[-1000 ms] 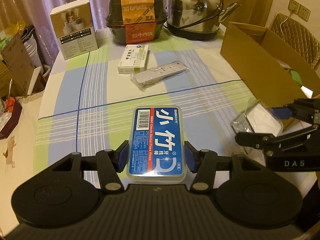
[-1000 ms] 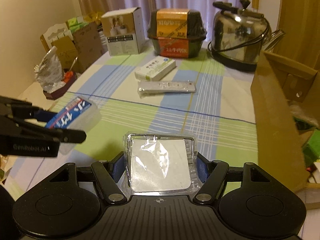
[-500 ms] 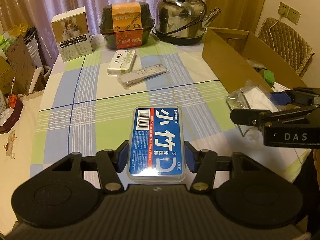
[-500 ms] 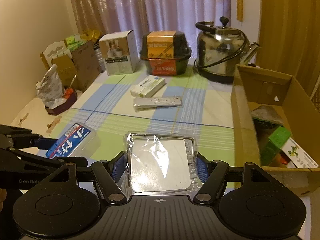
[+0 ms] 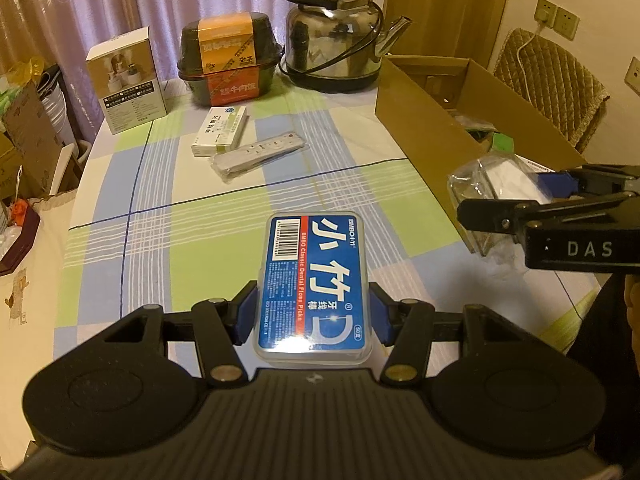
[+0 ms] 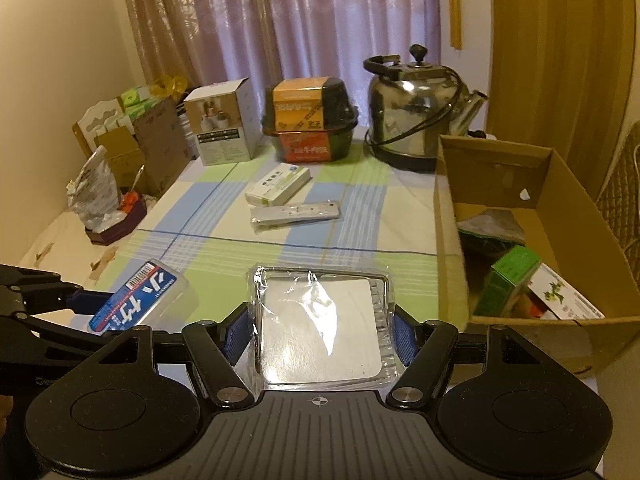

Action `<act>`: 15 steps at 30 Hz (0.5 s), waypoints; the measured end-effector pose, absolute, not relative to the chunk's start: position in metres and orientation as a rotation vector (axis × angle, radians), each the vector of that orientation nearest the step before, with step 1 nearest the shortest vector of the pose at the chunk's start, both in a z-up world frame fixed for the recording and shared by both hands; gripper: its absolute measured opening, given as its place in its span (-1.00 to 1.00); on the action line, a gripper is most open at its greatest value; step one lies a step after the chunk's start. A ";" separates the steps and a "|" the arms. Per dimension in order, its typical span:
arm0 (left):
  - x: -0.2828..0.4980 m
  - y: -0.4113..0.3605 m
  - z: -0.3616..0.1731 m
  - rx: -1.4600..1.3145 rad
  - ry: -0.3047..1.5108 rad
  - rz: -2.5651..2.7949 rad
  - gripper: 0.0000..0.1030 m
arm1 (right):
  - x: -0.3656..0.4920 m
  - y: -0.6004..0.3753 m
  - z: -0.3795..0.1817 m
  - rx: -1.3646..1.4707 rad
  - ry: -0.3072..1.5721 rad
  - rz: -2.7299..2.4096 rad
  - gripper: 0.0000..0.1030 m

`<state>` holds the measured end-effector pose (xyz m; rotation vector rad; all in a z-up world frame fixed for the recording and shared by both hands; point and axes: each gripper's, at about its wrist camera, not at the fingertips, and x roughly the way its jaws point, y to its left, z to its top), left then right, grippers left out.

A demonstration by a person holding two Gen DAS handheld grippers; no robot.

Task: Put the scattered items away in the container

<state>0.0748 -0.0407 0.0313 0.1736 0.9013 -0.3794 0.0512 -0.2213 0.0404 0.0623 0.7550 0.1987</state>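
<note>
While the cardboard box (image 6: pixel 560 200) stands open on the table edge, a floss-pick case (image 5: pixel 314 284) is clamped by the left gripper (image 5: pixel 313 316) left of the box, and a wrapped clear tray (image 6: pixel 320 328) is clamped by the right gripper (image 6: pixel 320 336) beside the box's near wall.

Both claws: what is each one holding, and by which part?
Left claw: floss pick box, by its long sides. Right claw: clear-wrapped case, by its sides.
</note>
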 end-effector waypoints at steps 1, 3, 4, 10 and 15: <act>0.074 -0.042 0.032 0.174 0.901 -0.381 0.00 | 0.050 -0.223 0.040 0.064 0.756 0.197 0.40; 0.073 -0.044 0.033 0.178 0.899 -0.383 -0.01 | 0.048 -0.226 0.040 0.066 0.757 0.194 0.40; 0.072 -0.045 0.033 0.180 0.898 -0.383 0.00 | 0.046 -0.227 0.040 0.068 0.757 0.193 0.40; 0.068 -0.053 0.036 0.185 0.893 -0.395 0.00 | 0.041 -0.231 0.042 0.083 0.750 0.190 0.40; 0.067 -0.061 0.038 0.191 0.892 -0.407 0.00 | 0.038 -0.237 0.045 0.094 0.740 0.179 0.40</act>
